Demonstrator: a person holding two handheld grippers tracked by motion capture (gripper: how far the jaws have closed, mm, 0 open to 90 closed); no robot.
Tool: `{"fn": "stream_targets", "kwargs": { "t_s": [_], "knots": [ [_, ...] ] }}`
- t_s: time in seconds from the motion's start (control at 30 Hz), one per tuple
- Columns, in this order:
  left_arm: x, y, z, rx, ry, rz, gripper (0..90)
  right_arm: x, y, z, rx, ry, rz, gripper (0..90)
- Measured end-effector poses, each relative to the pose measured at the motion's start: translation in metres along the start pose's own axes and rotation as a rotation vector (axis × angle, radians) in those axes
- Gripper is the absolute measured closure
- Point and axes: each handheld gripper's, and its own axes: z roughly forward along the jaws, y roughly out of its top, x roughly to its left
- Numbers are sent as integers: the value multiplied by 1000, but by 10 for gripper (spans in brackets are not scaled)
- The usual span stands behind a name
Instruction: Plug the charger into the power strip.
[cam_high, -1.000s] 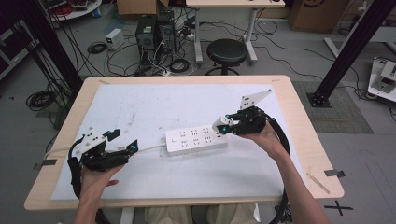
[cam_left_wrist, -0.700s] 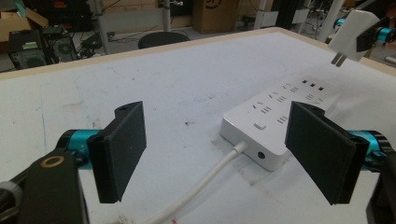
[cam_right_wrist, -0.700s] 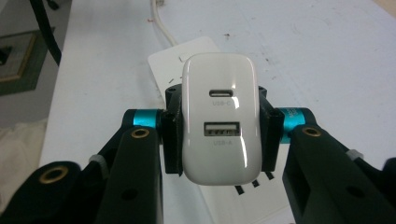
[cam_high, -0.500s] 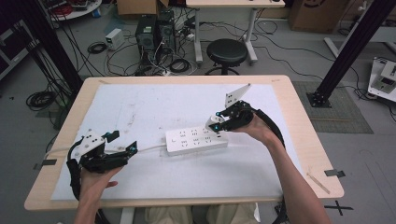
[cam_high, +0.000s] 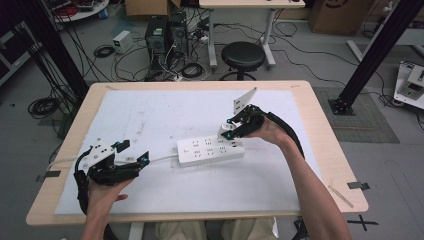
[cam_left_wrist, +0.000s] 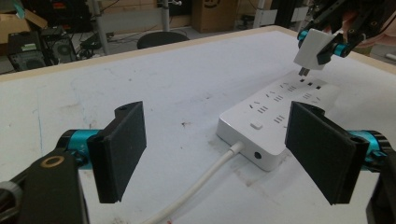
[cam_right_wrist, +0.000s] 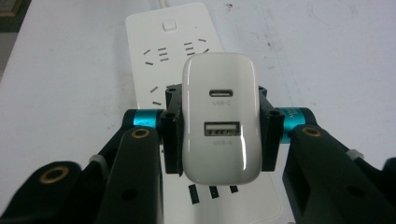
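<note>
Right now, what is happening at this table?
A person is about to plug a white USB charger into a white power strip. The right tongs grip the charger above the strip's sockets, prongs not yet in. The left tongs wait open near the strip's cable.

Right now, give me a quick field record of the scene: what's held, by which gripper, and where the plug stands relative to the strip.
held item: white USB charger, USB-C and USB-A ports facing the camera
right gripper: shut on the charger, fingers on its two sides
left gripper: open, nothing between its fingers
power strip: flat on the white mat, its cable leading toward the left gripper
prongs: just above the strip's far sockets, not yet inserted
</note>
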Motion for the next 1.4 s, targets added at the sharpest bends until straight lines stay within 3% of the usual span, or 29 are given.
{"fn": "stream_targets", "kwargs": {
  "t_s": [0.17, 0.33, 0.37, 0.5, 0.57, 1.1, 1.4],
  "knots": [
    [-1, -1, 0, 1, 0, 1, 206, -5, 3, 3, -6, 34, -46, 632],
    [-1, -2, -1, 4, 3, 2, 206, -8, 5, 8, 46, 32, -77, 632],
    [-2, -2, -2, 6, 5, -2, 206, -10, 9, 9, 69, 37, -90, 632],
    [-2, -3, -2, 9, 10, -5, 206, -13, 12, 13, 72, 61, -119, 632],
    [-2, -3, -3, 10, 12, -6, 206, -17, 14, 18, 114, 79, -136, 632],
    [-6, -7, -2, 15, 11, -13, 206, -17, 14, 27, 150, 97, -165, 632],
    [-7, -9, 0, 19, 7, -14, 206, -14, 13, 29, 159, 86, -152, 635]
  ]
}}
